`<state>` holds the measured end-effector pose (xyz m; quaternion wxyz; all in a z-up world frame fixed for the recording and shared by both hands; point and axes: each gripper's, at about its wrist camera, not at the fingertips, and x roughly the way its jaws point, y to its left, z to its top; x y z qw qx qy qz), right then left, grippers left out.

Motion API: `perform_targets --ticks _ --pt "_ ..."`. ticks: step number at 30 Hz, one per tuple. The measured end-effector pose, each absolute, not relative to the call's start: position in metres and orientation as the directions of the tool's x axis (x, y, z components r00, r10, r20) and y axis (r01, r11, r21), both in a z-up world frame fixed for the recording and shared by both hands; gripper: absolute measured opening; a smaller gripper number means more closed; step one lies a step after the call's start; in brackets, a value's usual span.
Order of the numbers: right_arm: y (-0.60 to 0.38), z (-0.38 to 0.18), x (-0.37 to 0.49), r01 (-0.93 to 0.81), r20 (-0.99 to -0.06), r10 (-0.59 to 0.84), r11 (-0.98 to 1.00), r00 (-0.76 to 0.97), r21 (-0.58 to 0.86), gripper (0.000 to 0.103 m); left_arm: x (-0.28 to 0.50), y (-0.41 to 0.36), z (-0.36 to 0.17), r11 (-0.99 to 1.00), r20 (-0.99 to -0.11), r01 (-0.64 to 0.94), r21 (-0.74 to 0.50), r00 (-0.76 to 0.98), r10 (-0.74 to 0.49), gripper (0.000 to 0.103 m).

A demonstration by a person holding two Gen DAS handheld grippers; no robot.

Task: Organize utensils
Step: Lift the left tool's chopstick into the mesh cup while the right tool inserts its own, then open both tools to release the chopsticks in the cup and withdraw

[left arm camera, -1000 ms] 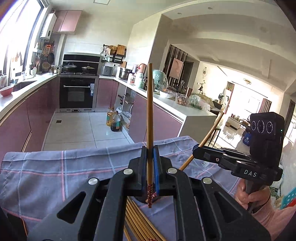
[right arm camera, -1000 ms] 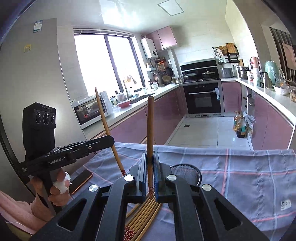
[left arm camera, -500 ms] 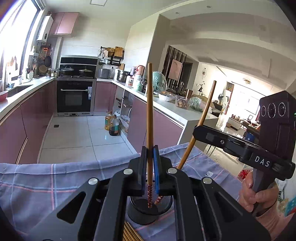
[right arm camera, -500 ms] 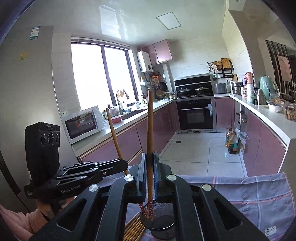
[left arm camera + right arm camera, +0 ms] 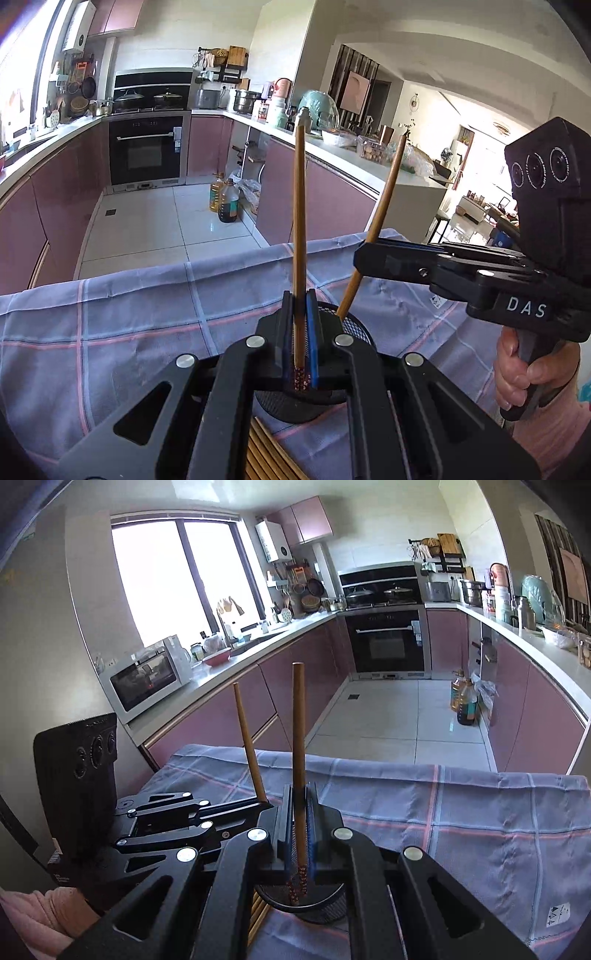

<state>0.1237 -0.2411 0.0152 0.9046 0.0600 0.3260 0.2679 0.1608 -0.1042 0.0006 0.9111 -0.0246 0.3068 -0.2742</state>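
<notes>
Chopsticks stood pinched upright, one in the left gripper (image 5: 300, 325) and one in the right gripper (image 5: 300, 812), patterned ends dipped into the mesh holder (image 5: 321, 910) so each could drop in.

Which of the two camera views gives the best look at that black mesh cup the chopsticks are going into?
The right wrist view: the black mesh cup shows its open rim and mesh wall. In the left wrist view the gripper hides most of the cup; only part of the rim and base shows.

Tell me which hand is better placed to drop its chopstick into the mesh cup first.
Probably the right. Its chopstick slants with the lower end already inside the mesh cup. The left tongs hold their chopstick upright just above the rim, so the difference is small.
</notes>
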Motion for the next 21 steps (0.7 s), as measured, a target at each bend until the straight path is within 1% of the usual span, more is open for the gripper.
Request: perform_targets --ticks 3,7,8,9,12,13,15,16,17,19,21 --pt "-0.235 0.005 0.135 -0.427 -0.586 0.507 0.859 0.632 0.282 0.006 0.170 -0.105 -0.008 0.858 -0.568 0.471 -0.206 0.656 -0.497 0.008" --pt "-0.228 -0.002 0.143 -0.393 -0.600 0.474 0.879 0.645 0.271 0.008 0.174 -0.105 -0.012 0.865 -0.571 0.459 -0.202 0.662 -0.485 0.019" --pt "-0.227 -0.002 0.144 -0.388 -0.600 0.468 0.882 0.649 0.269 0.008 0.174 -0.104 -0.012 0.868 -0.569 0.455 -0.200 0.667 -0.481 0.022" --pt "-0.228 -0.001 0.144 -0.382 -0.598 0.463 0.885 0.654 0.268 0.008 0.173 -0.103 -0.012 0.869 -0.564 0.453 -0.200 0.672 -0.480 0.022" --pt "-0.228 0.000 0.143 -0.369 -0.591 0.443 0.895 0.674 0.251 0.015 0.169 -0.096 -0.010 0.876 -0.551 0.442 -0.194 0.690 -0.470 0.025" --pt "-0.231 0.001 0.142 -0.362 -0.590 0.433 0.900 0.682 0.243 0.019 0.167 -0.093 -0.010 0.879 -0.547 0.437 -0.190 0.697 -0.464 0.027" --pt "-0.234 0.004 0.137 -0.349 -0.579 0.417 0.908 0.701 0.231 0.023 0.159 -0.085 -0.007 0.887 -0.534 0.426 -0.179 0.715 -0.451 0.032" --pt "-0.235 0.006 0.132 -0.349 -0.566 0.411 0.911 0.715 0.221 0.024 0.153 -0.081 -0.007 0.890 -0.527 0.423 -0.172 0.723 -0.446 0.036" --pt "-0.236 0.010 0.124 -0.353 -0.549 0.410 0.911 0.728 0.211 0.024 0.148 -0.076 -0.007 0.894 -0.524 0.418 -0.163 0.731 -0.437 0.038" --pt "-0.238 0.017 0.106 -0.377 -0.511 0.424 0.904 0.748 0.200 0.032 0.139 -0.064 -0.011 0.901 -0.523 0.408 -0.148 0.741 -0.422 0.040" --pt "-0.237 0.022 0.085 -0.417 -0.484 0.454 0.889 0.748 0.190 0.035 0.131 -0.053 -0.018 0.910 -0.536 0.392 -0.139 0.743 -0.402 0.040"
